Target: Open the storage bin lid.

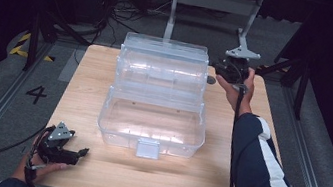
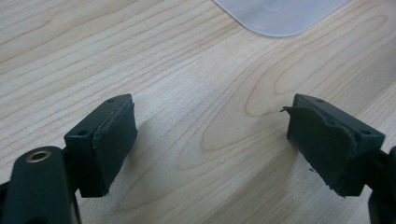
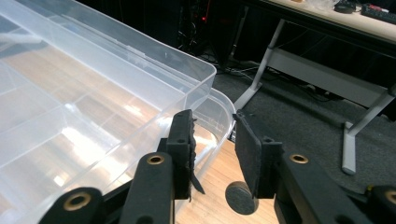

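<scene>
The clear box (image 1: 152,121) sits open in the middle of the counter (image 1: 87,101), lid (image 1: 164,63) tipped back. The right hand-held gripper (image 3: 215,140) is beside the lid's corner, jaws a little apart, holding nothing. The left hand-held gripper (image 2: 210,140) rests wide apart. Opening looks done.

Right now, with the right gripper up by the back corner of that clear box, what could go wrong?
1. The right gripper has its jaws slightly apart beside the tiered box's raised tray rim, gripping nothing; a sideways drift could knock the stacked trays.
2. The box is clear plastic, so its edges read poorly.
3. The left gripper rests open on the table, not bracing the box, which might slide.
</scene>
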Motion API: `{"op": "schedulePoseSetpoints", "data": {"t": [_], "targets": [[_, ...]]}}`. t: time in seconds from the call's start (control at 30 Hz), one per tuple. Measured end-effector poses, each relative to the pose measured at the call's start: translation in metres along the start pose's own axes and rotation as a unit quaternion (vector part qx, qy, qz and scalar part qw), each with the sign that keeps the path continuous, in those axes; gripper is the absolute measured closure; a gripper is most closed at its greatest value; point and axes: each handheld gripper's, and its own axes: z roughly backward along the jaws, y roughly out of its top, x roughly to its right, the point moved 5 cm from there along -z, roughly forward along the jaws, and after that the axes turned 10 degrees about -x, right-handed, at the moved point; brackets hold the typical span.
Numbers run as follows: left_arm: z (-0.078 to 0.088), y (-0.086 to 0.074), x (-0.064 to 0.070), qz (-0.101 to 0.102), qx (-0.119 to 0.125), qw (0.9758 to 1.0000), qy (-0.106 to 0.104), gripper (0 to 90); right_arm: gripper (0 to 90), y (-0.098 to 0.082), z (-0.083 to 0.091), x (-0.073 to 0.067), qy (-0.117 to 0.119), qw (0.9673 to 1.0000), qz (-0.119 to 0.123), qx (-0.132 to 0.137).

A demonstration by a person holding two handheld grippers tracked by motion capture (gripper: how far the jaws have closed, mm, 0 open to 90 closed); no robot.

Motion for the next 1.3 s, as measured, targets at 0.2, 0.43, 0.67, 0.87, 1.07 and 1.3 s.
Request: {"op": "schedulePoseSetpoints", "data": {"t": [0.2, 0.43, 0.67, 0.87, 1.07, 1.3], "targets": [[0.000, 0.000, 0.000, 0.000, -0.001, 1.0000, 0.001, 16.3, 63.5, -0.003, 0.010, -0.003, 0.007, 0.9999, 0.011, -0.003], [0.000, 0.000, 0.000, 0.000, 0.000, 1.0000, 0.002, 16.3, 57.8, -0.007, 0.022, -0.007, 0.003, 0.9993, 0.034, -0.013], [0.000, 0.000, 0.000, 0.001, 0.000, 1.0000, 0.002, 16.3, 45.8, -0.019, 0.033, -0.011, 0.010, 0.9980, 0.046, -0.042], [0.000, 0.000, 0.000, 0.001, 0.000, 1.0000, 0.002, 16.3, 42.1, -0.028, 0.043, -0.012, -0.007, 0.9964, 0.063, -0.056], [0.000, 0.000, 0.000, 0.001, 0.000, 1.0000, 0.003, 16.3, 41.0, -0.037, 0.052, -0.013, -0.009, 0.9953, 0.068, -0.069], [0.000, 0.000, 0.000, 0.001, 0.000, 1.0000, 0.002, 16.3, 39.8, -0.052, 0.062, -0.020, 0.001, 0.9928, 0.088, -0.081]]}}
